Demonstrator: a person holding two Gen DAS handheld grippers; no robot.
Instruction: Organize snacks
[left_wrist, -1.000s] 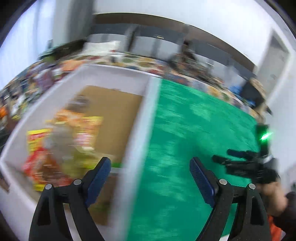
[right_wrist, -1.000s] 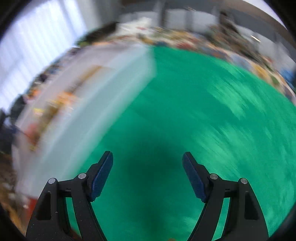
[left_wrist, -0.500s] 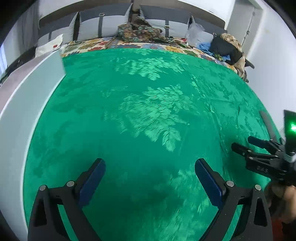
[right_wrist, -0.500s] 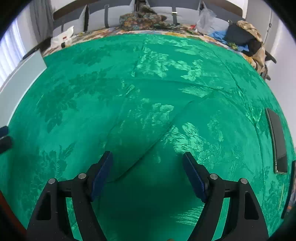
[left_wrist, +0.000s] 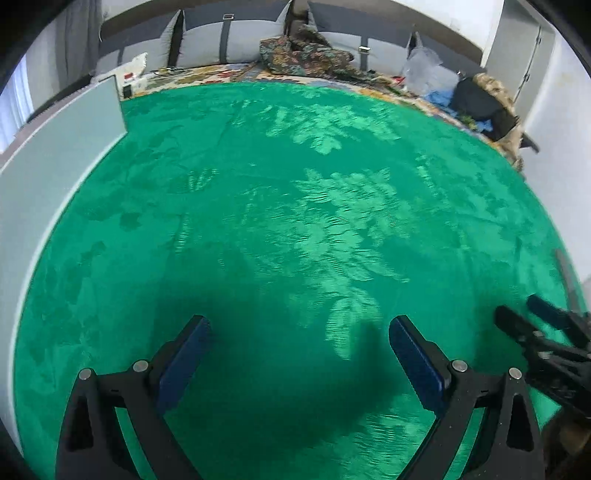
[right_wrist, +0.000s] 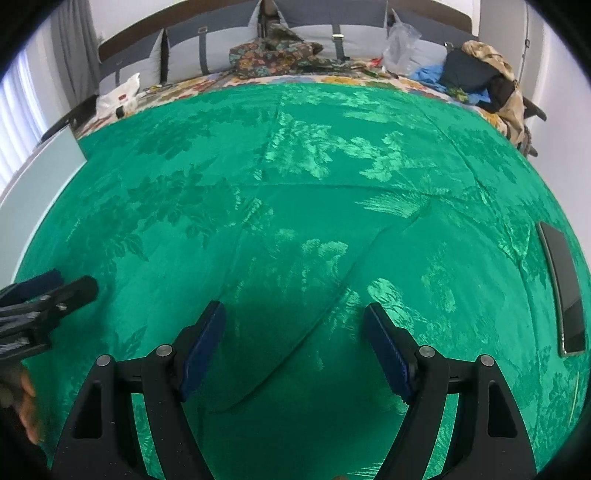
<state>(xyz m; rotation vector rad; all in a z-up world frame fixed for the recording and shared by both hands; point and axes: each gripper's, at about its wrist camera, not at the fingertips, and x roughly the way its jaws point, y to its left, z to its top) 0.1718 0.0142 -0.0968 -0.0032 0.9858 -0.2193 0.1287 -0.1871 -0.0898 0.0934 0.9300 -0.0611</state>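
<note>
Both of my grippers over the green cloth, jaws wide and holding nothing.

My left gripper (left_wrist: 299, 354) and right gripper (right_wrist: 293, 339) hang side by side above the green cloth (right_wrist: 295, 184). The white box (left_wrist: 44, 177) stands along the cloth's left edge; I cannot see snacks from here. A dark phone (right_wrist: 563, 288) lies flat near the cloth's right edge.
</note>
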